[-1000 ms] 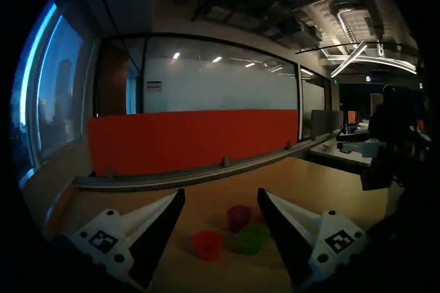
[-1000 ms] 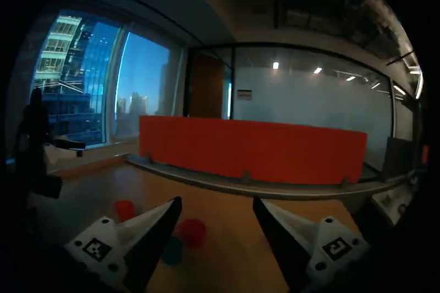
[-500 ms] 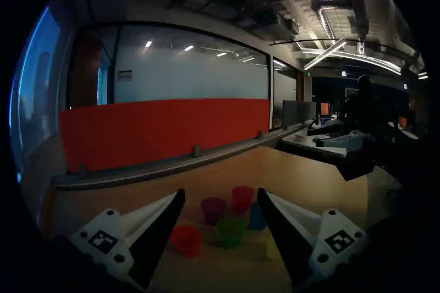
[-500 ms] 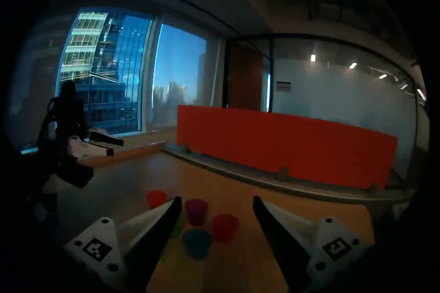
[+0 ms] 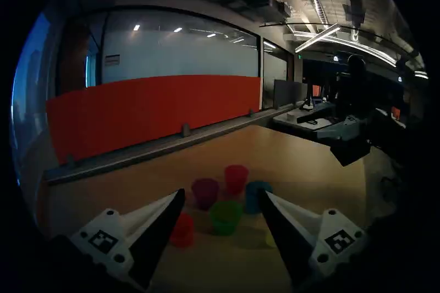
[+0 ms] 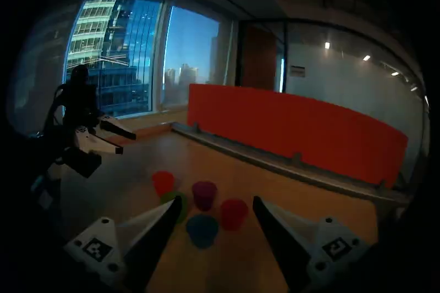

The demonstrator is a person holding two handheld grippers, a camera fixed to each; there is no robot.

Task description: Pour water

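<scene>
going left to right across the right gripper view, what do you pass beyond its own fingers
left gripper → left red cup → purple cup → right red cup. Left out: the green cup and the blue cup, which overlap others sideways.

The left gripper [image 5: 220,192] is showing two wedge-shaped fingers [image 5: 157,230] tapering to points; each is wearing a black inner face and a white outer body; a square black-and-white marker [image 5: 103,240] is sitting on each white body, with small dark screws [image 5: 110,213] dotting the plastic around it; the right gripper [image 6: 216,199] is carrying the same build, black inside, white outside, a marker on either finger; farther off in the right gripper view, the left gripper is appearing as a white body with dark-edged fingers, finer details blurring in the dimness.
</scene>
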